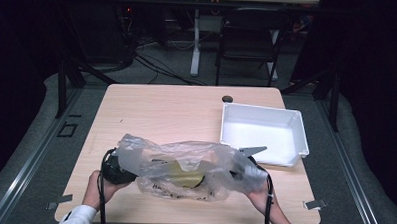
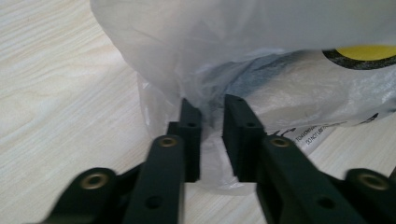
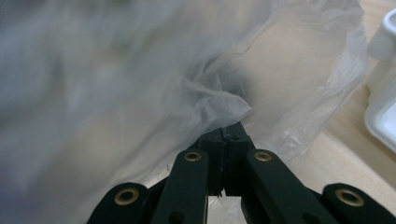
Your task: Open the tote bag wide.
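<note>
A: Status of the plastic bag (image 1: 184,166)?

B: Lies on the table (image 1: 161,110) at the near edge, left of the white tray (image 1: 263,132). A yellow-and-black item (image 1: 184,176) shows through the film.

A: Right gripper (image 3: 224,133)?

B: Jaws pressed together on a gathered fold of the bag's right end. Judged: a firm pinch so the film cannot slip while the other side is worked.

A: Left gripper (image 2: 212,121)?

B: Jaws parted, straddling a crease at the bag's left end; film sits between them, not clamped. Likely lining up a second hold, to pull the mouth apart.

A: Risk?

B: Thin film may tear or slide out.
</note>
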`<state>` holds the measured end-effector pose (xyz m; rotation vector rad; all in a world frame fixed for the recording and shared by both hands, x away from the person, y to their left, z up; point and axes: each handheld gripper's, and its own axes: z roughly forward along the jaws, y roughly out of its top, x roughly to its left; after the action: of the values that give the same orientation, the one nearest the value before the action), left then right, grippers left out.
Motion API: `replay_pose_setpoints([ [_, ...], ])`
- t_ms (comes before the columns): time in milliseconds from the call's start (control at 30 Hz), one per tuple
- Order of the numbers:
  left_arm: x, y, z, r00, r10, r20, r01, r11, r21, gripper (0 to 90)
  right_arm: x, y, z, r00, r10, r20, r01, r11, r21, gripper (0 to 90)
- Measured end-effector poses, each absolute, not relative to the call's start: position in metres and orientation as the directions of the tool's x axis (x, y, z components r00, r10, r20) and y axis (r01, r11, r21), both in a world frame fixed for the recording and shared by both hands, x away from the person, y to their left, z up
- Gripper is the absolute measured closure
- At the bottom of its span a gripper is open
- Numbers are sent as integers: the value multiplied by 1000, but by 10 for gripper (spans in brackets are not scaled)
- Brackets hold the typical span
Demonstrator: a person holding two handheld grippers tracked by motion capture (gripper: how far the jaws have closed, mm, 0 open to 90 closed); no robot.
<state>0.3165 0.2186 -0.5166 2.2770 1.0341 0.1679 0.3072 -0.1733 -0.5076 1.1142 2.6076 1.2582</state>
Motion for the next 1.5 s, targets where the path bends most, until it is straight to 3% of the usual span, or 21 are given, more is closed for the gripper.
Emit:
replay_pose_setpoints([
  [67,318,222,-518,680,722,-129,645,-506,573,889,309,-171,-513,-740,624,251,599,442,668,899],
  [133,317,219,-521,637,754,-159,675,-446,588,893,309,-170,-514,-742,625,243,600,456,657,899],
  [167,320,223,-521,663,736,-138,666,-495,558,895,310,-169,-516,-740,629,237,602,463,651,899],
  [600,327,226,-532,585,795,-162,741,-443,505,899,321,-169,-530,-693,713,108,623,517,587,900],
  [667,328,226,-533,585,794,-162,744,-448,495,899,321,-167,-533,-661,742,115,637,474,608,900],
  [933,329,228,-535,582,791,-189,757,-442,481,899,321,-167,-533,-672,736,81,638,521,567,900],
  [1100,328,224,-537,593,785,-183,758,-466,456,900,320,-166,-537,-662,740,120,650,487,583,900],
  [1167,327,220,-539,595,785,-174,760,-478,440,900,321,-168,-534,-704,703,99,636,563,528,900],
  [1367,326,219,-540,601,779,-180,762,-490,424,900,319,-163,-539,-698,708,108,645,555,526,900],
  [1500,324,214,-541,622,759,-192,749,-506,428,900,323,-166,-539,-716,695,61,636,614,467,900],
])
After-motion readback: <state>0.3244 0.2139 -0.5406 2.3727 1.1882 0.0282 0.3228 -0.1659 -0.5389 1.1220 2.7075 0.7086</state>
